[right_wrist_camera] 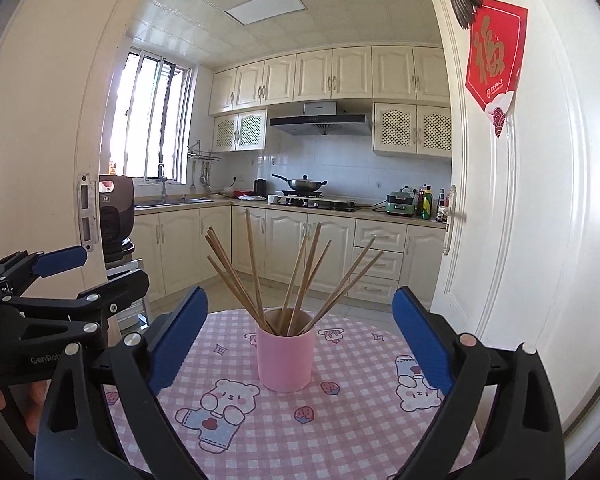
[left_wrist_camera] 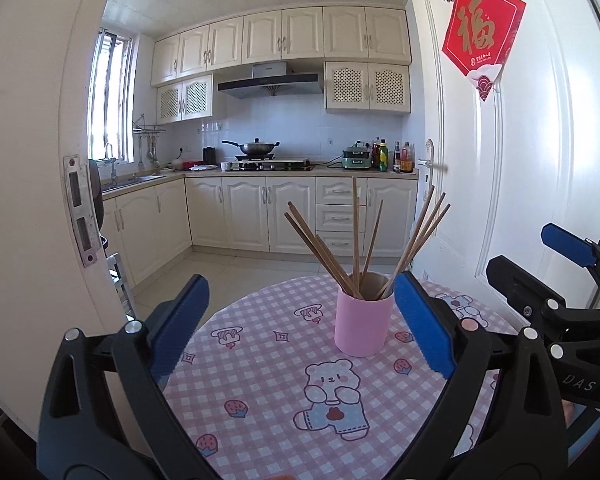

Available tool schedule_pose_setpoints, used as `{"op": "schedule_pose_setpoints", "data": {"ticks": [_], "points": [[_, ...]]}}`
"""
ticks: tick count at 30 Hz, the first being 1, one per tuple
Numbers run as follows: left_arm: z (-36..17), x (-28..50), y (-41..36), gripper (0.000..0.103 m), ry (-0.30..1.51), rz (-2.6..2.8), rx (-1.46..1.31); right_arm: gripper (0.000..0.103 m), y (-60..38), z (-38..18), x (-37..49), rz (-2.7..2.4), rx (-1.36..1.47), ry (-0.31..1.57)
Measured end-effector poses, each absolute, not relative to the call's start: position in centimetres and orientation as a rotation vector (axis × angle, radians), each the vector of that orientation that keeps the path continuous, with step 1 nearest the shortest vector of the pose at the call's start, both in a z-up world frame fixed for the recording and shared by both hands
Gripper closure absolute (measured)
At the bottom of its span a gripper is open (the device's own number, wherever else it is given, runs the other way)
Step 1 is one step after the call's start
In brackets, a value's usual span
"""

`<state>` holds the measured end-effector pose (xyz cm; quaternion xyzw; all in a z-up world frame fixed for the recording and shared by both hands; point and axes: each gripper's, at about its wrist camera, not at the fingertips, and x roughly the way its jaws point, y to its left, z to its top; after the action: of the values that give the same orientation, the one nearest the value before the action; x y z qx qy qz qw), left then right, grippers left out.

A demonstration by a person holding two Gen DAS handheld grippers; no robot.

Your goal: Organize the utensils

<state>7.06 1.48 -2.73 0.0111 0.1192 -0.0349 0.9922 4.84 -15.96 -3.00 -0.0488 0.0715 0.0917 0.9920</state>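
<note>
A pink cup (left_wrist_camera: 363,324) stands upright on a round table with a pink checked cloth (left_wrist_camera: 268,384). Several wooden chopsticks (left_wrist_camera: 340,256) stand fanned out in it. My left gripper (left_wrist_camera: 300,320) is open and empty, its blue pads on either side of the view, a little short of the cup. My right gripper (right_wrist_camera: 300,340) is open and empty too, facing the same cup (right_wrist_camera: 286,360) and chopsticks (right_wrist_camera: 292,280). The right gripper shows at the right edge of the left wrist view (left_wrist_camera: 540,268); the left gripper shows at the left edge of the right wrist view (right_wrist_camera: 80,276).
A white door (left_wrist_camera: 520,160) with a red paper sign stands open close to the table's right side. A door frame (left_wrist_camera: 76,208) is at left. Beyond lies a kitchen with cabinets, a stove with a wok (left_wrist_camera: 256,147) and a sink.
</note>
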Motion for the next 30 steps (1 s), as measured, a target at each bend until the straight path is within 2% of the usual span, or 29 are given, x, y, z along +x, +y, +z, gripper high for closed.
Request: {"op": "schedule_pose_setpoints", "data": {"ticks": [30], "points": [[-3.1, 3.3, 1.8, 0.008, 0.177, -0.063, -0.008, 0.008, -16.8, -3.4, 2.3, 0.220, -0.045, 0.114]]}}
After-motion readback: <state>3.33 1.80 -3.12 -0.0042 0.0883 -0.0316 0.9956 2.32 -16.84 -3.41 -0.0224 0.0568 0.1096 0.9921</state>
